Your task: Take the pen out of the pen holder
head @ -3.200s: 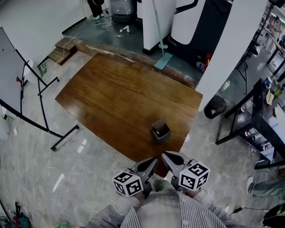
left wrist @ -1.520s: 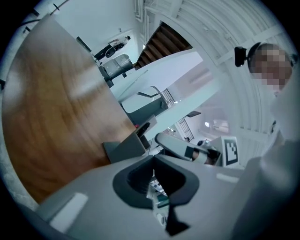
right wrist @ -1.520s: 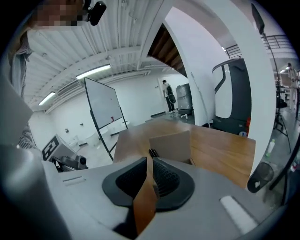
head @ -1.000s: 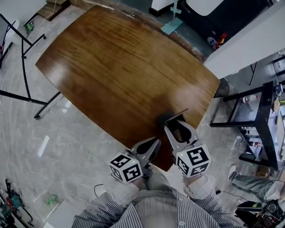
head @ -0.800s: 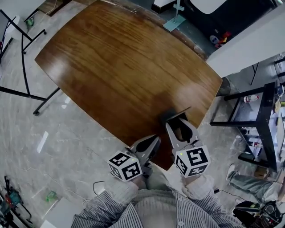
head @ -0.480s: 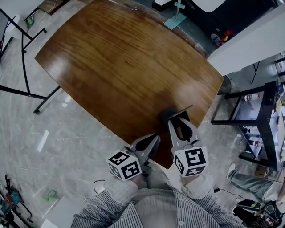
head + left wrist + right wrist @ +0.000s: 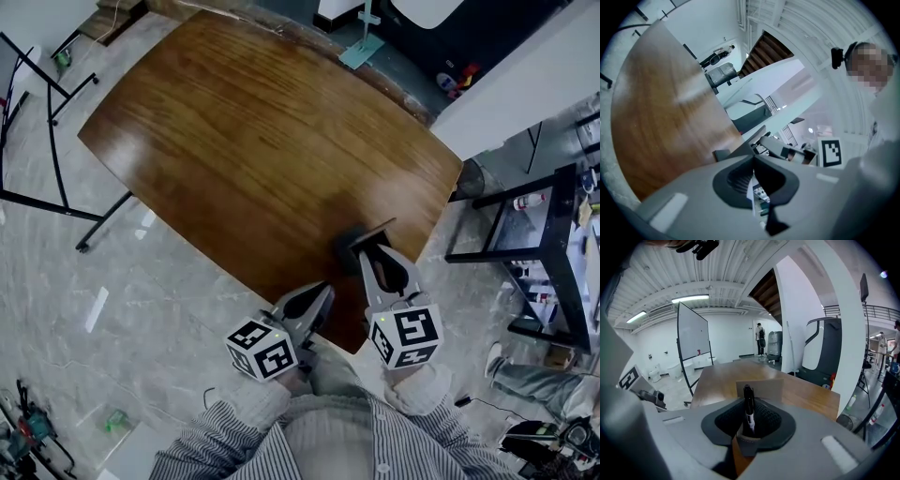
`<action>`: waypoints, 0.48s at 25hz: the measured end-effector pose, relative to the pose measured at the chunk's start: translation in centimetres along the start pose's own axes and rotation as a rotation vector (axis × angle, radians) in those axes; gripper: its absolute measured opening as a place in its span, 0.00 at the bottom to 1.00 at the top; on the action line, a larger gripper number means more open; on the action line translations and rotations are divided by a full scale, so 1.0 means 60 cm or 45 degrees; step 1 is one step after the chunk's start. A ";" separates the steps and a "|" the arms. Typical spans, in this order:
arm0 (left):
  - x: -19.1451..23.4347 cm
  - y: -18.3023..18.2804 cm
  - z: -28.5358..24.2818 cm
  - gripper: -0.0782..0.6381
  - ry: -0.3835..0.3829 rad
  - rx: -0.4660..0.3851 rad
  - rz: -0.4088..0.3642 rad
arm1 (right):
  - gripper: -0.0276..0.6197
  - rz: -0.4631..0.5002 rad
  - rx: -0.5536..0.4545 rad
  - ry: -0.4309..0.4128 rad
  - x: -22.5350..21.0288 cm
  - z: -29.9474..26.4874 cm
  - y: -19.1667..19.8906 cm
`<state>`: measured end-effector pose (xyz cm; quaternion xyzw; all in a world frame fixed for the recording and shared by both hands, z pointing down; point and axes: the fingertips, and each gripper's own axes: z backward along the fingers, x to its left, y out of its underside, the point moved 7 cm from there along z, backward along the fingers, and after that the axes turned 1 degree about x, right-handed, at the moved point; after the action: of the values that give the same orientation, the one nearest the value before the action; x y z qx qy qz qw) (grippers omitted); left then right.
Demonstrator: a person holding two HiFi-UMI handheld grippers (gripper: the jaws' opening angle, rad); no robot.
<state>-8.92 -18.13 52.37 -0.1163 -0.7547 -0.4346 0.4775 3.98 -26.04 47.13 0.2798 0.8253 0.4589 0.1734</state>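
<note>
The pen holder [image 7: 351, 244] stands on the wooden table [image 7: 234, 141], near the corner that is closest to the person, the same spot as in all the earlier frames. About three seconds ago it stood free, and both grippers were held close to the body, well apart from it. Now the right gripper [image 7: 377, 253] reaches over the table edge and its tips are at the holder, one jaw on each side of the opening. It was already there one second ago, but its jaws stood wide at that moment. They have just been closing, and the gap is clearly narrower now. In the right gripper view the black pen [image 7: 748, 408] stands upright in the holder, exactly between the two dark pads. A little space seems to remain on both sides of it, so the pads do not appear to press on it yet and the pen is not lifted. The left gripper [image 7: 324, 292] has not changed. Its jaws are closed together with nothing between them, and it hangs beside the right one at the near edge of the table, apart from the holder. The person's striped shirt [image 7: 281, 445] fills the bottom of the head view.
</note>
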 end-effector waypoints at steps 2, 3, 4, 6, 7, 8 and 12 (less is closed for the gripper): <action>-0.007 -0.004 0.002 0.12 0.004 0.004 -0.020 | 0.14 0.000 -0.019 -0.003 0.001 0.006 -0.006; -0.011 -0.006 0.003 0.12 0.008 0.009 -0.031 | 0.14 0.001 -0.030 -0.005 0.002 0.009 -0.010; -0.016 -0.006 0.005 0.12 0.013 0.018 -0.045 | 0.14 0.000 -0.041 -0.008 0.003 0.013 -0.014; -0.028 -0.006 0.008 0.12 0.023 0.041 -0.080 | 0.14 -0.009 -0.065 -0.009 0.004 0.023 -0.022; -0.034 -0.006 0.009 0.12 0.028 0.052 -0.092 | 0.14 -0.016 -0.080 -0.007 0.003 0.029 -0.027; -0.039 -0.005 0.010 0.12 0.036 0.060 -0.096 | 0.14 -0.024 -0.097 -0.005 0.002 0.035 -0.033; -0.065 -0.008 0.014 0.12 0.044 0.067 -0.102 | 0.14 -0.057 -0.181 -0.020 0.000 0.072 -0.065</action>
<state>-7.71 -16.82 48.77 -0.0658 -0.7616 -0.4352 0.4756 5.16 -24.85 41.57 0.2517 0.7954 0.5100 0.2095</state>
